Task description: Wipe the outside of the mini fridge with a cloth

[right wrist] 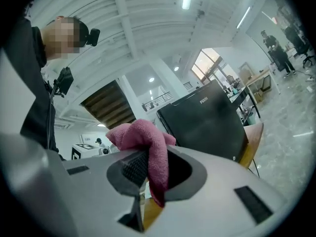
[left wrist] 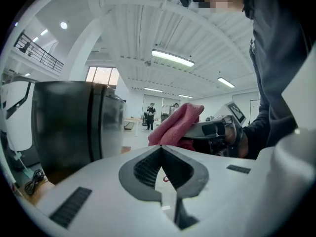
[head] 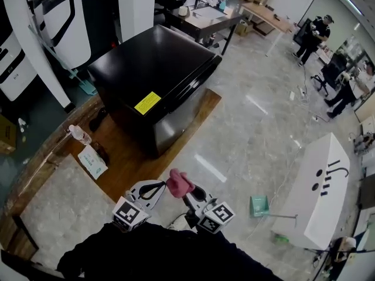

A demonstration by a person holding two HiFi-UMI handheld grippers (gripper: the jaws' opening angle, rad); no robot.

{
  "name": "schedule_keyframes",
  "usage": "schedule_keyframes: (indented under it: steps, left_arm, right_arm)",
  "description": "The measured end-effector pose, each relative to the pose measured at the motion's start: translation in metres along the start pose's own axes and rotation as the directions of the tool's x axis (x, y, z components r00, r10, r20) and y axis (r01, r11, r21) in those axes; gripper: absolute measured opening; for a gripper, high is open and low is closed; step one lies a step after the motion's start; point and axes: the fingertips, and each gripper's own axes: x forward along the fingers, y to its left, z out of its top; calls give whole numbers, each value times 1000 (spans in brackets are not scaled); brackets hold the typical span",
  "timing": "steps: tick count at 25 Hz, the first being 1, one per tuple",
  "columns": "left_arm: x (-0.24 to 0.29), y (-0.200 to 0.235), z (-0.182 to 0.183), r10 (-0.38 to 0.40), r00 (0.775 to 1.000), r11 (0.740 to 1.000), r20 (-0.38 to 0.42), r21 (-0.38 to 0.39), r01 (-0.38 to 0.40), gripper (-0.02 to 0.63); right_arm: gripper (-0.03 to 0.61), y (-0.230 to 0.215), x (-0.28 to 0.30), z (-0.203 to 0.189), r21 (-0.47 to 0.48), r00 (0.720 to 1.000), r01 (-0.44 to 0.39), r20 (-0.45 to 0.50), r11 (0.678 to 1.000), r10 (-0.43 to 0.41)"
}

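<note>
Fridge [head: 155, 69] is black and sits on a wooden board [head: 126, 168], with its door shut. Both grippers are in front of the fridge, near the board's edge and not touching the fridge. Right gripper [right wrist: 150, 157] is clamped on the pink cloth [right wrist: 143, 135], which is bunched above the jaws with a tail hanging through them. Left gripper [left wrist: 160, 149] is just beside the right one, jaws together and empty. Bottle [head: 79, 134] lies on the board left of the fridge. Yellow sticker [head: 147, 102] is on the fridge top, front edge.
</note>
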Motion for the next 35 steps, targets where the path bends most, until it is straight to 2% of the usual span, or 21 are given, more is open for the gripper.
schedule_keyframes:
  steps: [7, 12, 16, 21, 23, 29, 35]
  left_arm:
    - [16, -46, 17, 82, 996, 995, 27, 61, -83, 5]
    - [28, -64, 33, 149, 987, 988, 60, 24, -151, 5]
    - [33, -64, 40, 191, 979, 981, 67, 32, -194, 5]
    - [26, -41, 56, 270, 958, 959, 97, 56, -276, 5]
    - [25, -25, 60, 303, 948, 947, 98, 79, -311, 5]
    - [27, 30, 73, 354, 928, 927, 120, 88, -365, 5]
    - [29, 78, 86, 356, 923, 923, 146, 101, -372, 6]
  right_arm:
    - [71, 4, -46, 34, -17, 996, -77, 47, 997, 78]
    - [71, -3, -70, 50, -57, 993, -115, 34, 992, 117]
    - [71, -10, -72, 52, -85, 992, -122, 6, 989, 123]
    - [71, -14, -46, 45, -64, 988, -154, -29, 986, 152]
    - [71, -18, -28, 42, -61, 989, -139, -65, 988, 135]
    - [71, -39, 44, 41, -160, 982, -80, -183, 984, 50]
    - [72, -52, 112, 40, -224, 964, -55, -266, 973, -7]
